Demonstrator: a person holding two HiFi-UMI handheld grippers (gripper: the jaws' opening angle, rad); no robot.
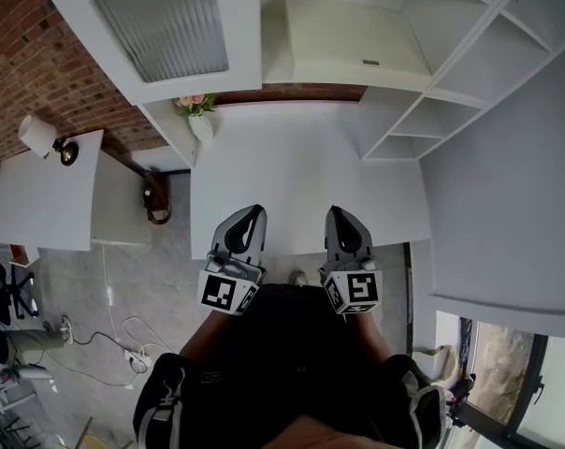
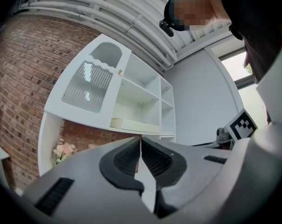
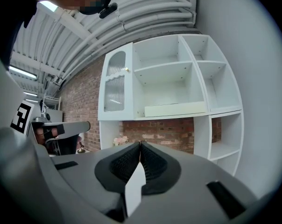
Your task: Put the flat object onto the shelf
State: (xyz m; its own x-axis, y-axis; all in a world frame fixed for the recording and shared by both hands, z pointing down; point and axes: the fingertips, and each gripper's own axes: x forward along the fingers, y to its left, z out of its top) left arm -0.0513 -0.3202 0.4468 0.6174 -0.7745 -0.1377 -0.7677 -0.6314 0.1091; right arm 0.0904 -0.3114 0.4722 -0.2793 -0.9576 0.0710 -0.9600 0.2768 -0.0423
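Head view: left hand-held gripper and right hand-held gripper both fully closed, empty. Flat object lies on shelf ahead of both.

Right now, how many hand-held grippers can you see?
2. The left grey hand-held gripper and the right grey hand-held gripper sit side by side over the near edge of the white table, both shut and empty. None seems hidden.
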